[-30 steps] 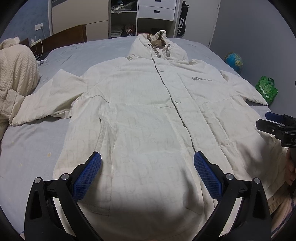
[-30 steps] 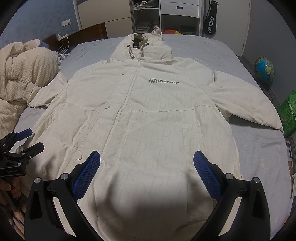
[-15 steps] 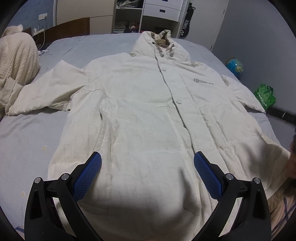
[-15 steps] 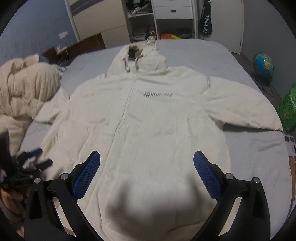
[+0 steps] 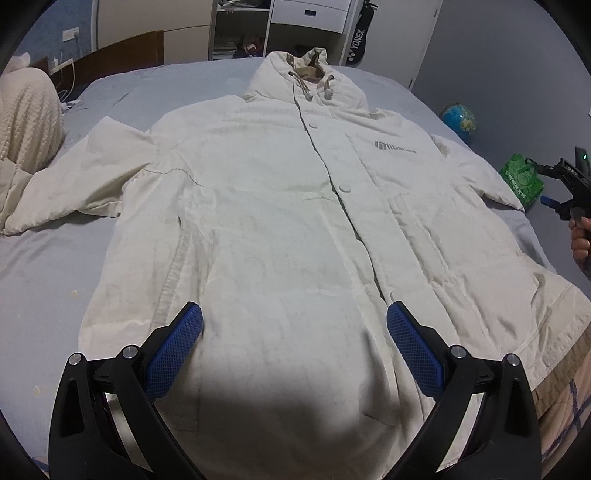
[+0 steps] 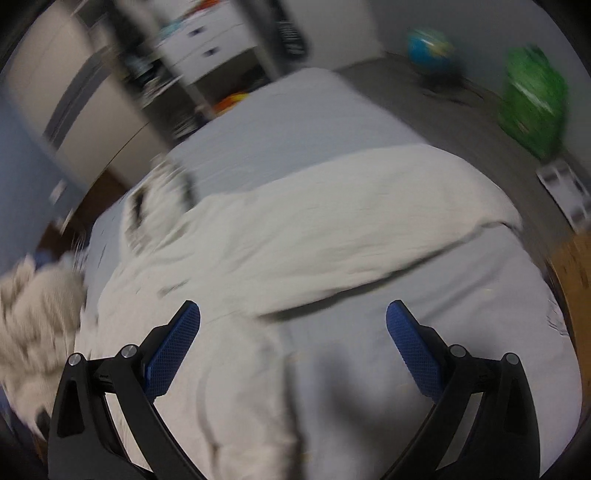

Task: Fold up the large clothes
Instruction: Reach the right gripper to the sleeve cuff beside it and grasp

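A large cream hooded coat (image 5: 288, 206) lies flat, front up, on the grey bed (image 5: 48, 266), hood at the far end, both sleeves spread out. My left gripper (image 5: 294, 343) is open and empty above the coat's hem. My right gripper (image 6: 293, 347) is open and empty; its view is blurred and shows the coat's right sleeve (image 6: 332, 236) lying across the bed ahead of it. The right gripper also shows in the left wrist view (image 5: 565, 184), held in the air beyond the coat's right side.
A cream knitted blanket (image 5: 26, 122) is heaped at the bed's left side. A green bag (image 5: 522, 179) and a globe (image 5: 458, 118) stand on the floor to the right. Shelves and drawers (image 5: 295, 22) stand behind the bed.
My right gripper has swung fast to the right, from over the coat's hem towards its right sleeve. My left gripper has shifted slightly. Both stay open.
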`<state>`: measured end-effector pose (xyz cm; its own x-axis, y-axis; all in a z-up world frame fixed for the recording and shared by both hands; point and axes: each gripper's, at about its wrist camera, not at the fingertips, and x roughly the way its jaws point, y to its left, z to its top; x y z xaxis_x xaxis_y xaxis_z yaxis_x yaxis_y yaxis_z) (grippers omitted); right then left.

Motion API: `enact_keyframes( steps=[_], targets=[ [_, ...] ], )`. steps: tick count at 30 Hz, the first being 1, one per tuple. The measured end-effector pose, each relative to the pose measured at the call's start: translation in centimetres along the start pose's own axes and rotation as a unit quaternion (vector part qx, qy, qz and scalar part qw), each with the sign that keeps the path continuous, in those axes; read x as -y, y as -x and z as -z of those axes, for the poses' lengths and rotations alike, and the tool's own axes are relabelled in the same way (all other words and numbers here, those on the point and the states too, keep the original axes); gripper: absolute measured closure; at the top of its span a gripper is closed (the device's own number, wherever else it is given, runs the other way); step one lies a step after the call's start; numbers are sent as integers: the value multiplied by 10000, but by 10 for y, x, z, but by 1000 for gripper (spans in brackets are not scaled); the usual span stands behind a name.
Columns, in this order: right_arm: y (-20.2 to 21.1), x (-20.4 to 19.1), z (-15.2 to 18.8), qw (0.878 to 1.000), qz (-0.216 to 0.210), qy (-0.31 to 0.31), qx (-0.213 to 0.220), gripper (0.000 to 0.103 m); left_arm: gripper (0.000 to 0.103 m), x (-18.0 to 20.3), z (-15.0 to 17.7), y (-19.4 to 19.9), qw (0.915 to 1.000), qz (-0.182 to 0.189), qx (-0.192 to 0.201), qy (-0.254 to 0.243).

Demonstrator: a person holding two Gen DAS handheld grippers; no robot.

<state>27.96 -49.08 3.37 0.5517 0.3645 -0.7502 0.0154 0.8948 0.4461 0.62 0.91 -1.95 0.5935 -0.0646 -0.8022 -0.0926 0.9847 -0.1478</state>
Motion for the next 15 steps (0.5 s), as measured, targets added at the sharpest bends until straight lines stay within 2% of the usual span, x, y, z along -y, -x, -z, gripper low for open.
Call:
enact_keyframes(
  steps=[2, 6, 11, 15],
  targets=[
    [-4, 33, -10, 9991, -9, -418, 59, 6, 7, 1, 0, -3, 10000, -34, -40, -45],
    [-13, 85, -27, 9921, -283, -1209, 179, 7, 7, 5, 1, -10, 9996, -152, -133, -173],
    [-27, 140, -35, 9731, -625, -2194, 327, 7, 7, 5, 2, -18, 9989, -297, -252, -248],
    [-45, 161, -39, 9648, -646, -2534, 285, 21, 7, 4, 3, -24, 9984, -366, -337, -271]
  ],
)
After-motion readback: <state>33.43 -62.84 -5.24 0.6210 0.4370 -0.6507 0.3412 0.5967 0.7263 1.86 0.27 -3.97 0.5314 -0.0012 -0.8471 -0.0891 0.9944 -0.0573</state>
